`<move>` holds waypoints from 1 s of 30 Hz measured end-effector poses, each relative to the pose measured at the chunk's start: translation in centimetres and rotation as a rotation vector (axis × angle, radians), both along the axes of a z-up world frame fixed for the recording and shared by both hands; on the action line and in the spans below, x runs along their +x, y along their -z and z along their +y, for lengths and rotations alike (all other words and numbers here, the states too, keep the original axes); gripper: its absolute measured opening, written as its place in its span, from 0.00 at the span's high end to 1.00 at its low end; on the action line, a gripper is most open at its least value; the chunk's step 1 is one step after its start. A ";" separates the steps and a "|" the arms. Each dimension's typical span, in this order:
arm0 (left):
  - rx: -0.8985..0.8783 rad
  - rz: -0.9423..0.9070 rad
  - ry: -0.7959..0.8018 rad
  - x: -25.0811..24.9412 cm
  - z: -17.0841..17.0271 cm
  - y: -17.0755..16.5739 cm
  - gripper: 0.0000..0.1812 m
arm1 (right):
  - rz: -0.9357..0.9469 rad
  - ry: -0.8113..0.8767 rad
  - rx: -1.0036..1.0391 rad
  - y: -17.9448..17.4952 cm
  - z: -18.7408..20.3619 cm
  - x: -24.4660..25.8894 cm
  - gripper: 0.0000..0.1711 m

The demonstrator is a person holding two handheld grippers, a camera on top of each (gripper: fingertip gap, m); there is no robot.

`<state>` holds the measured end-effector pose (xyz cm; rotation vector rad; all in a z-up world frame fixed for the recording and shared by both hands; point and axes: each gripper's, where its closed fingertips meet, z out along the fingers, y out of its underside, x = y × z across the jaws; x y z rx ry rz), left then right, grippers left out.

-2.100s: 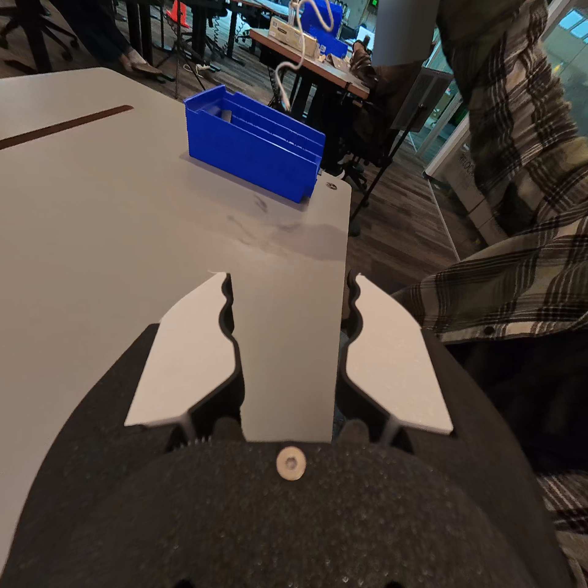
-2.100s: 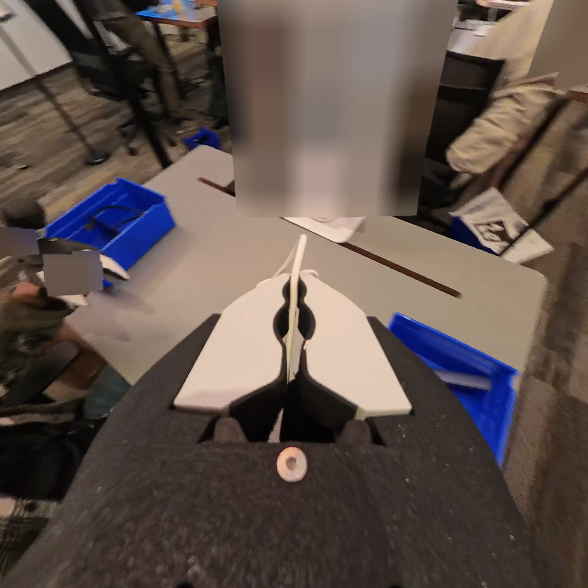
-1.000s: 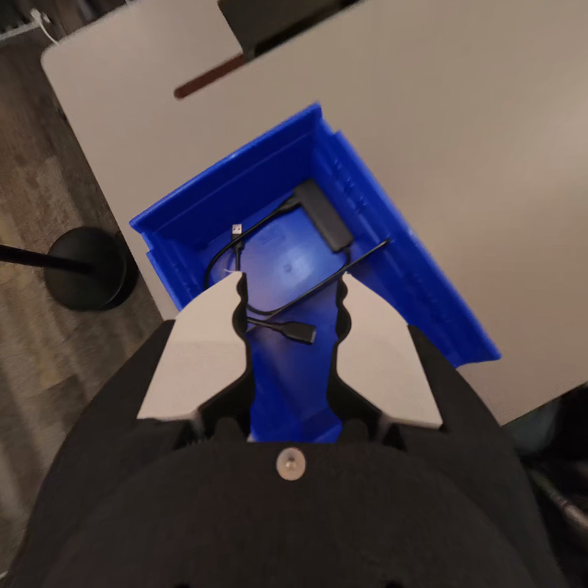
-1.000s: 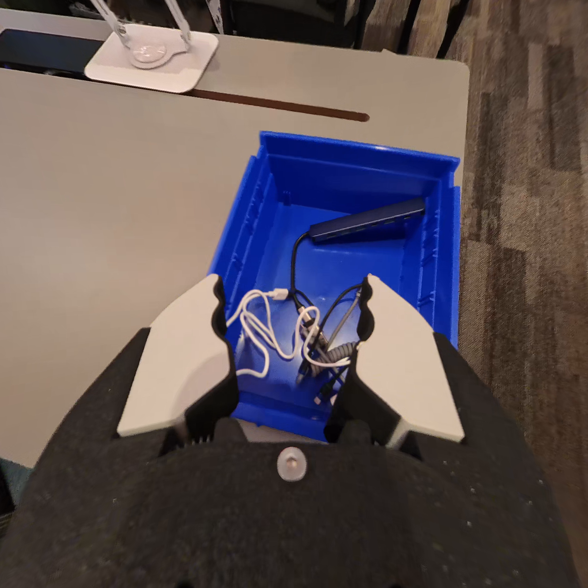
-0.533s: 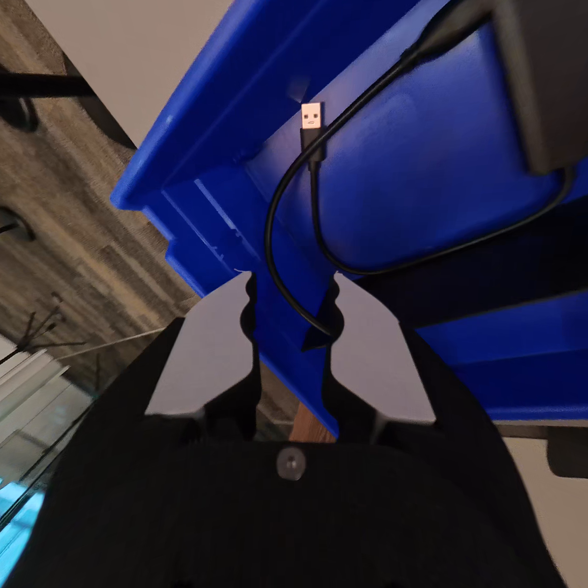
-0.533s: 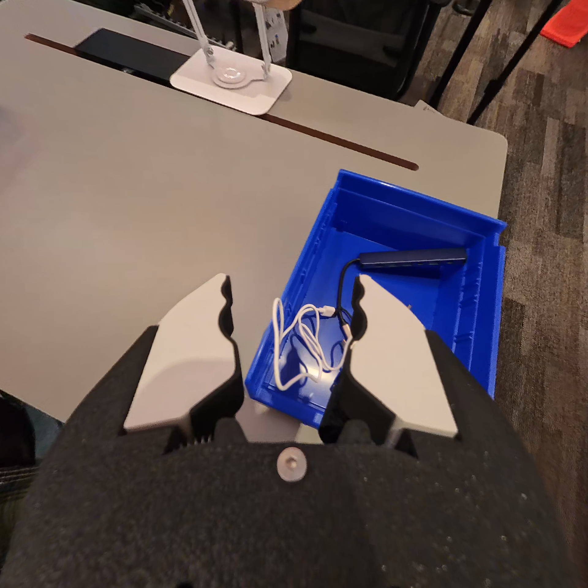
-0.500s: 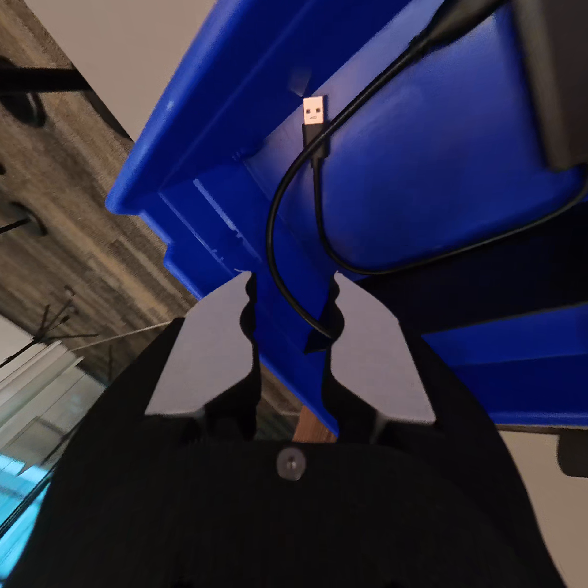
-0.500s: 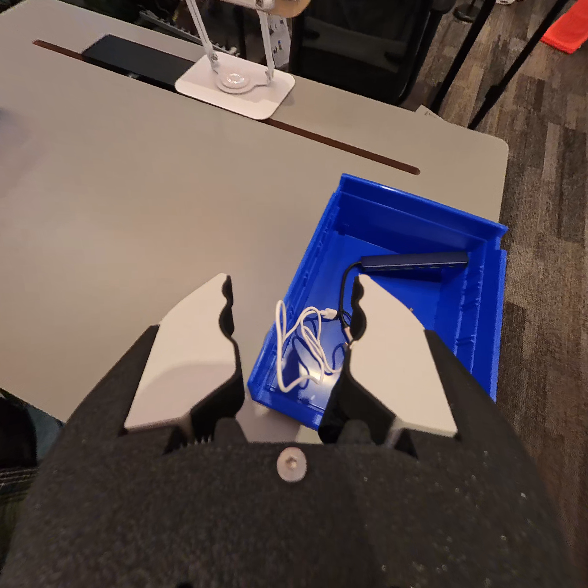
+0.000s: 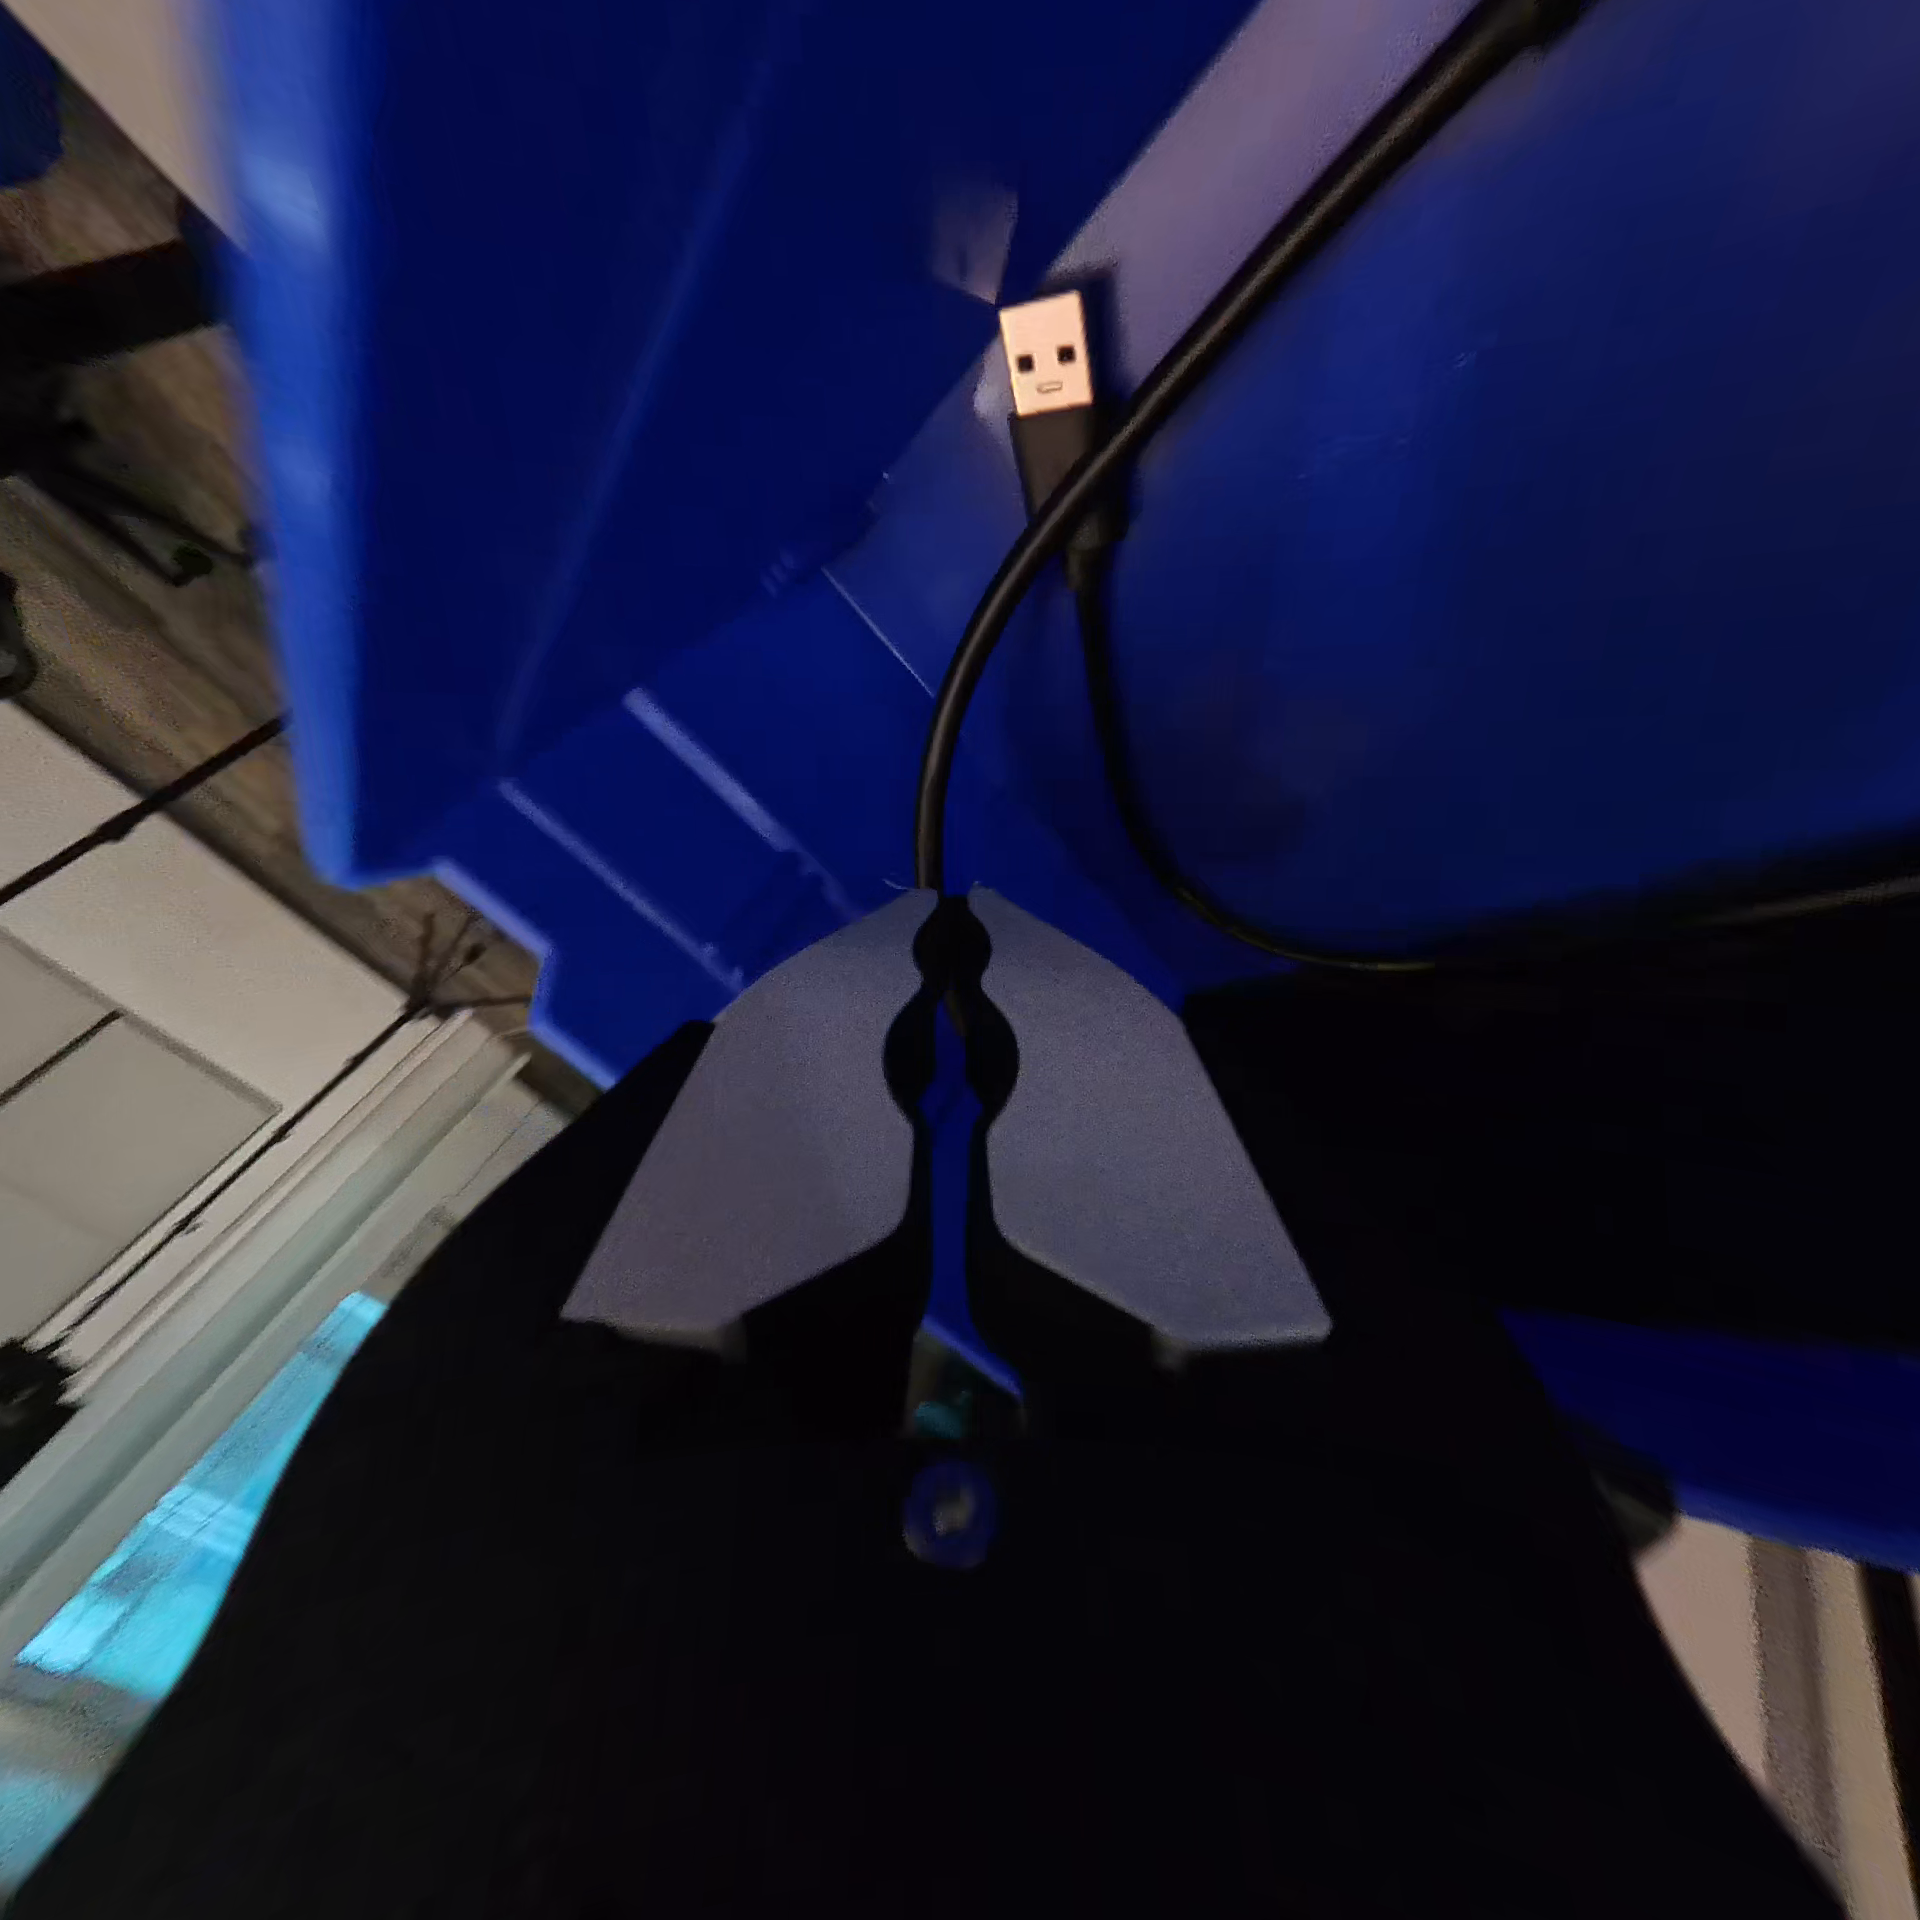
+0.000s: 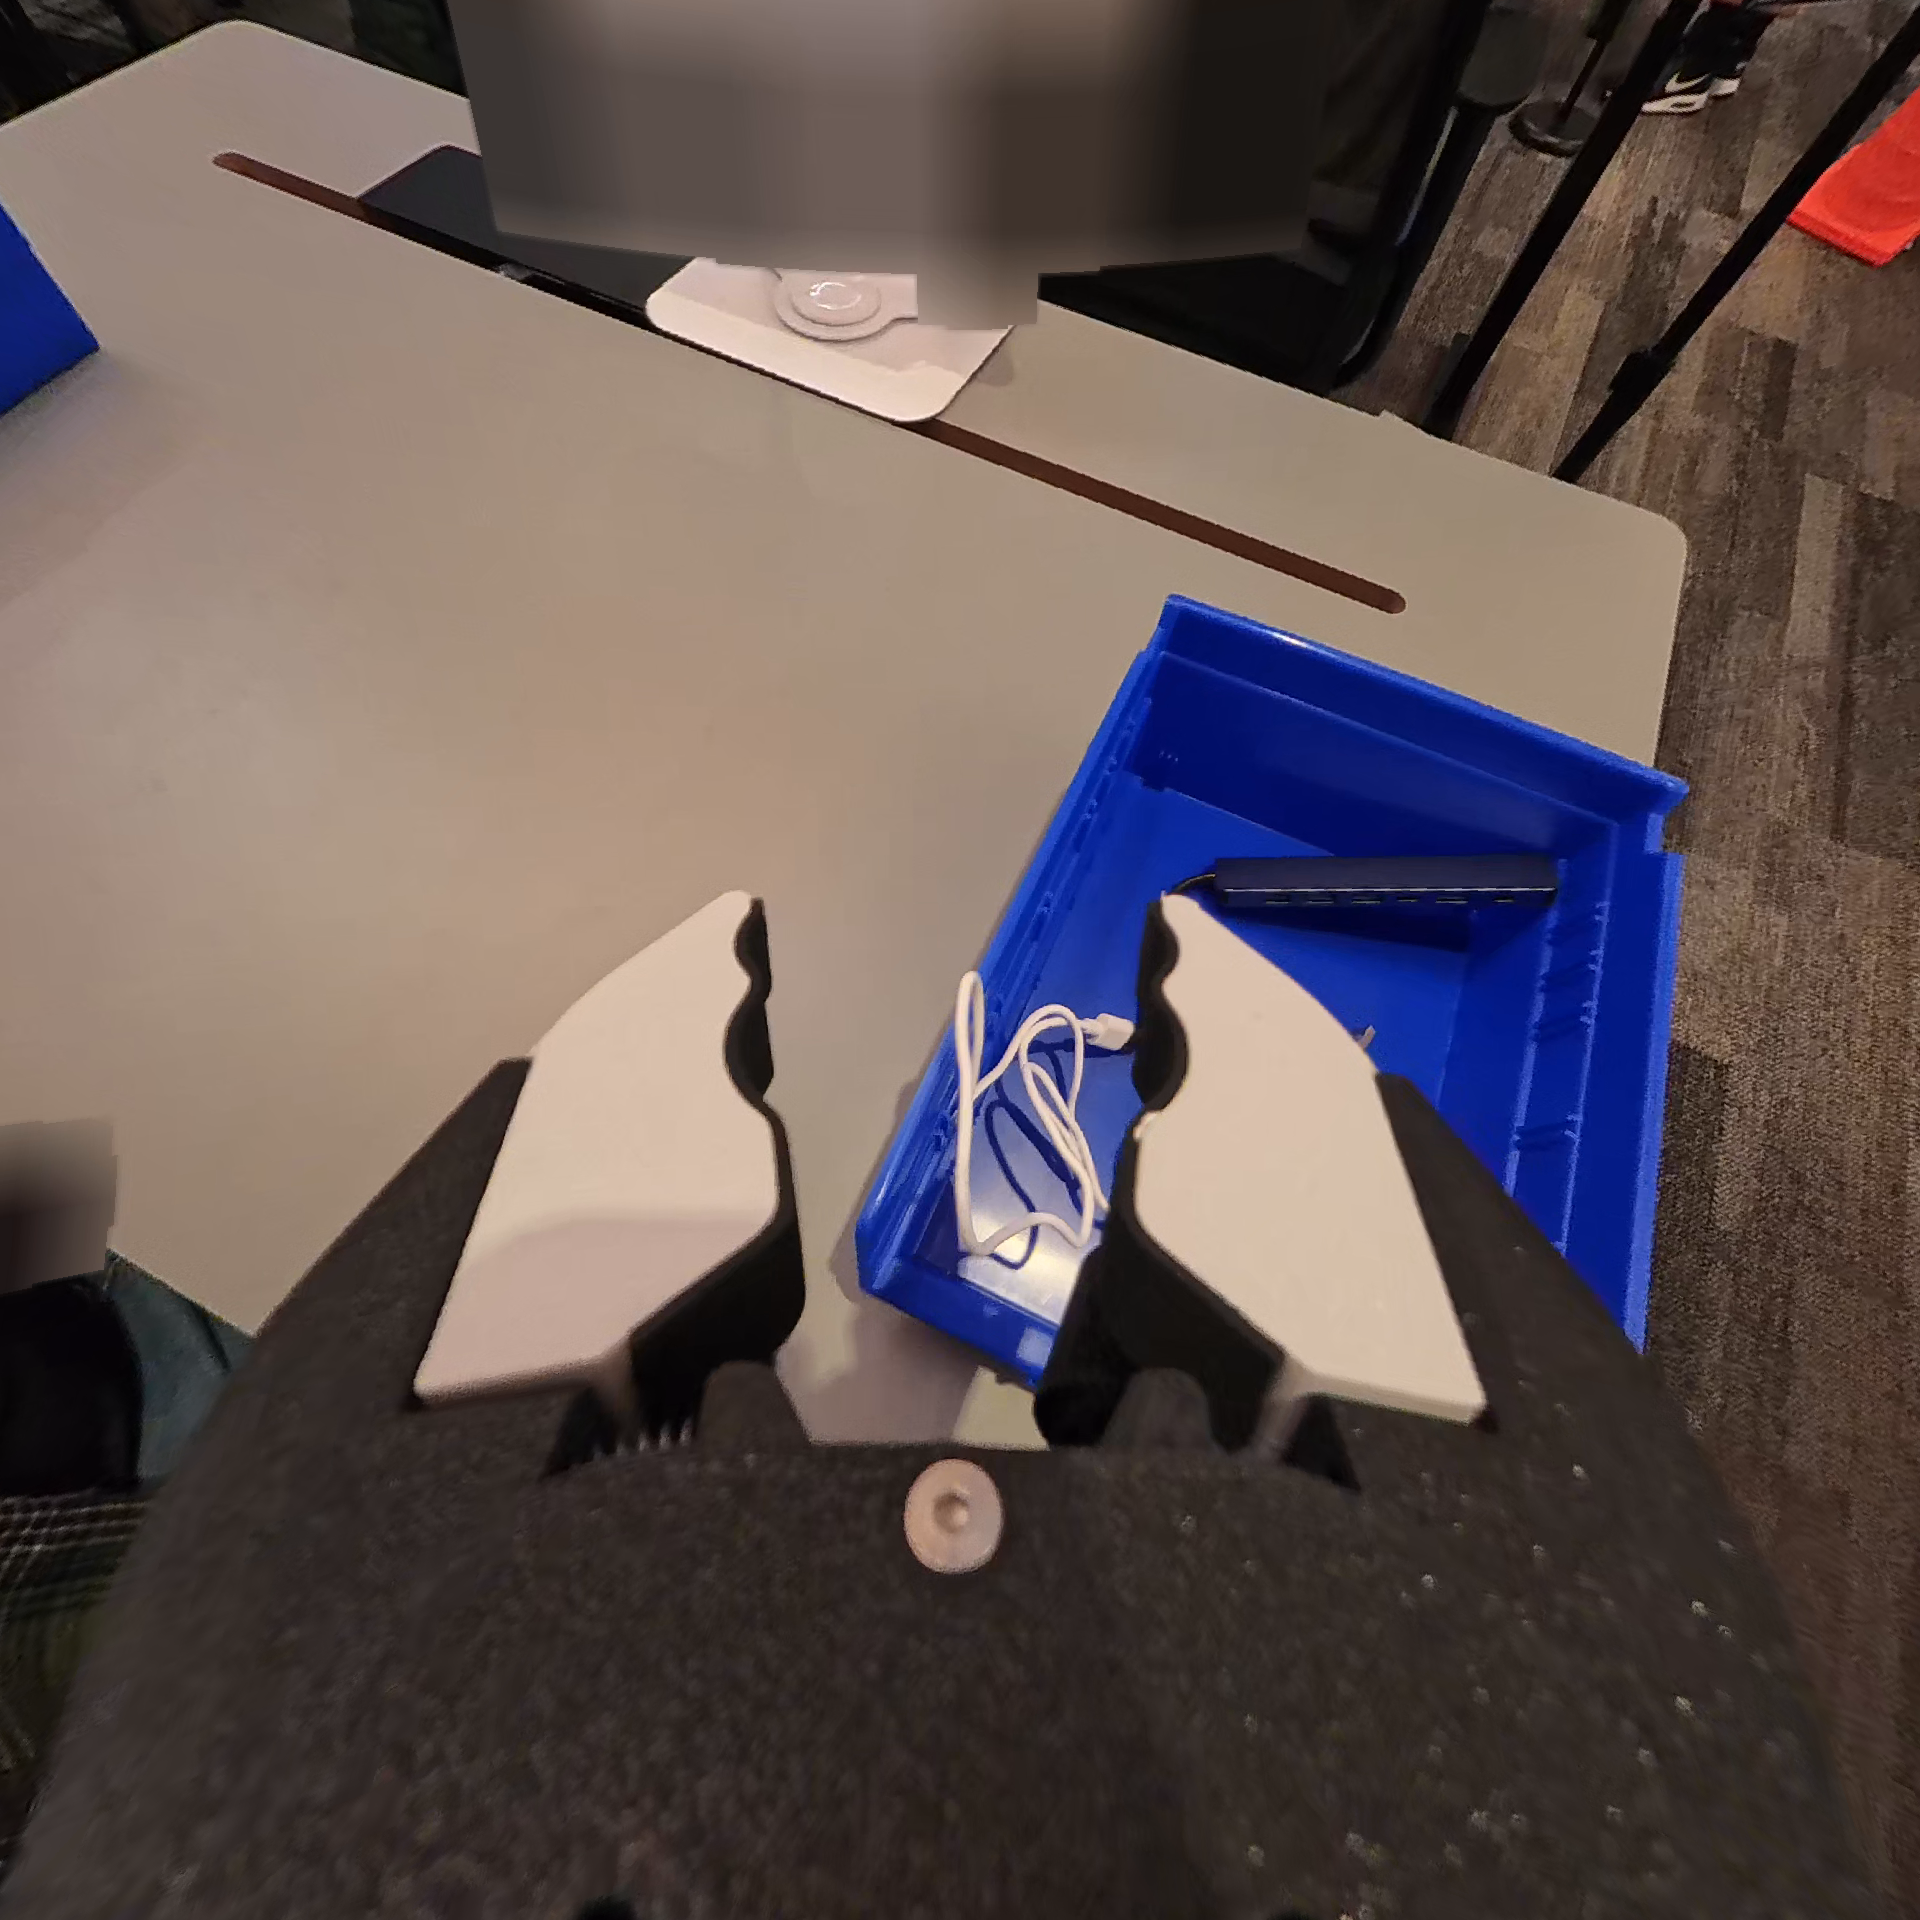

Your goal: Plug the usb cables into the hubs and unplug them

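Observation:
My left gripper (image 9: 945, 914) is shut on a black USB cable (image 9: 940, 727) inside a blue bin (image 9: 623, 416). The cable's silver USB plug (image 9: 1047, 353) lies ahead of the fingertips on the bin floor. My right gripper (image 10: 951, 914) is open and empty, above the table near a second blue bin (image 10: 1558, 1091). That bin holds a dark hub (image 10: 1382, 888) at its far end and a white cable (image 10: 1023, 1122) at its near end.
A grey table (image 10: 468, 675) with a dark slot (image 10: 1143, 509) carries a white stand base (image 10: 831, 332). A corner of another blue bin (image 10: 31, 312) shows at the far left. Carpet floor (image 10: 1787, 520) and black tripod legs lie right of the table.
My left gripper has closed on the black cable in the bin. My right gripper has pulled back and up from its bin, still open.

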<state>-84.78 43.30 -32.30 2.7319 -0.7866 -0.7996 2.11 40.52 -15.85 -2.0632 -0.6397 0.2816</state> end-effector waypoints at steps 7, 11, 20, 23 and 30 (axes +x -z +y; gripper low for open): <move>0.175 -0.212 -0.033 1.7 -0.5 -5.5 1.00 | 0.036 -0.042 0.014 0.1 -0.6 -1.3 0.64; 0.100 -0.290 -0.058 3.0 -2.6 -5.9 0.91 | 0.040 -0.067 -0.003 0.5 -0.6 -2.2 0.63; 0.209 -0.798 -0.406 7.5 -7.8 -7.3 0.67 | 0.037 -0.113 -0.027 0.4 -1.2 -3.7 0.61; 0.235 -0.955 -0.510 8.4 -8.9 -6.9 0.66 | 0.067 -0.135 -0.020 0.1 -1.0 -4.4 0.62; 0.261 -0.999 -0.604 8.6 -9.0 -5.0 0.67 | 0.082 -0.182 -0.032 0.4 -0.9 -5.8 0.62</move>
